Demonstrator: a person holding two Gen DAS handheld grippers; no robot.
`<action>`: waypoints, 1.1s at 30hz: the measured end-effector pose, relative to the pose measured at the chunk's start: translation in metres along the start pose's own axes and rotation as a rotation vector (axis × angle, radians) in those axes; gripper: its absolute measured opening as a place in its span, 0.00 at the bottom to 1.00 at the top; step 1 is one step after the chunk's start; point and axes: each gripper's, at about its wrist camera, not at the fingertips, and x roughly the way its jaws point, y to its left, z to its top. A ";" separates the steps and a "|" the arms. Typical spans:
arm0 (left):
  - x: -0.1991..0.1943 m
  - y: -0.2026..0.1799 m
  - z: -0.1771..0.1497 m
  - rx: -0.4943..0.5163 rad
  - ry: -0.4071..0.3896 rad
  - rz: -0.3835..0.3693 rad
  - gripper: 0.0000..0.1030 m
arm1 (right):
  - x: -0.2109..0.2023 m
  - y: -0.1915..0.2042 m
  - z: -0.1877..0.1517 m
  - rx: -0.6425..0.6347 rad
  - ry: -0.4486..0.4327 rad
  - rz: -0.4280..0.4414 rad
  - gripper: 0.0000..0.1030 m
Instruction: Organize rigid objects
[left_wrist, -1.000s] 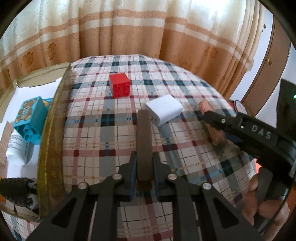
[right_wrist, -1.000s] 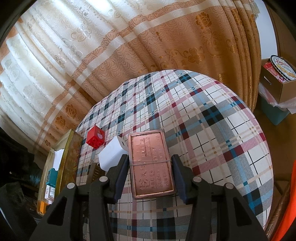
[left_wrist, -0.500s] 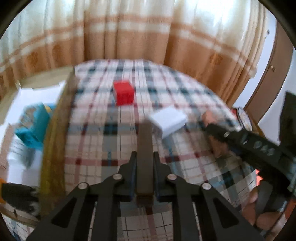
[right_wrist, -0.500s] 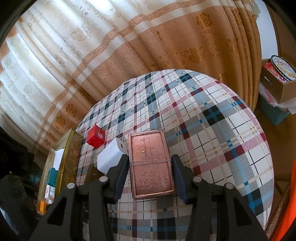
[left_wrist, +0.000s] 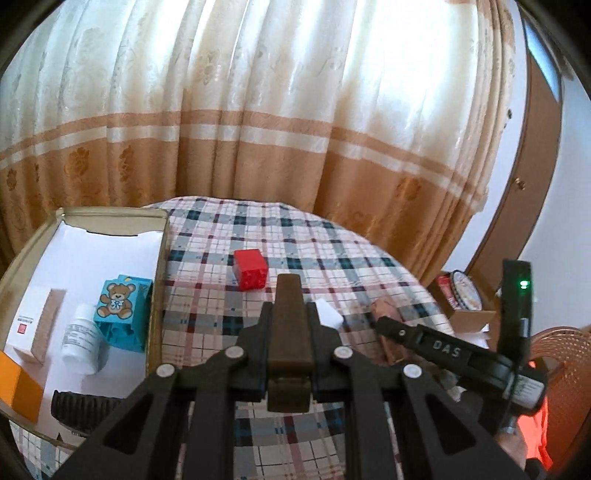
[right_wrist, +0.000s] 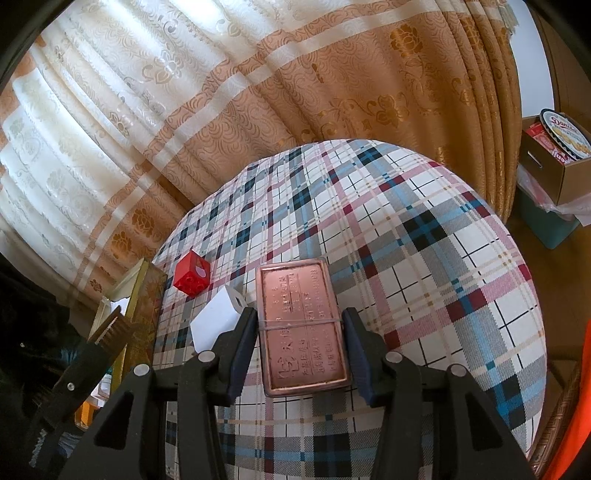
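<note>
My left gripper (left_wrist: 289, 314) is shut on a dark brown comb (left_wrist: 289, 328) and holds it lifted above the plaid table. My right gripper (right_wrist: 299, 325) is shut on a flat copper tin (right_wrist: 301, 328) resting low over the table; the tin also shows in the left wrist view (left_wrist: 388, 317). A red block (left_wrist: 250, 274) and a white block (left_wrist: 328, 314) lie on the cloth ahead; both show in the right wrist view, the red block (right_wrist: 192, 273) and the white block (right_wrist: 216, 321). An open gold-rimmed box (left_wrist: 157, 266) stands at the left.
The box holds a teal bear block (left_wrist: 120, 314), a white bottle (left_wrist: 79, 341), a beige carton (left_wrist: 37, 325) and an orange box (left_wrist: 18, 387). Curtains hang behind the table. A cardboard box with a cookie tin (right_wrist: 561, 136) sits on the floor at right.
My left gripper has lifted the comb off the table and tilted up, so the box interior and curtains come into view. The right gripper and tin have hardly moved.
</note>
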 end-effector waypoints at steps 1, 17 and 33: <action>-0.002 0.002 0.000 -0.007 -0.003 -0.012 0.13 | 0.000 -0.001 0.001 0.000 0.000 0.000 0.48; -0.008 -0.001 -0.003 -0.015 0.002 -0.054 0.13 | -0.006 -0.004 0.002 0.011 -0.031 0.012 0.48; -0.031 0.022 0.008 -0.061 -0.065 -0.095 0.13 | -0.020 0.021 -0.003 -0.069 -0.103 -0.015 0.48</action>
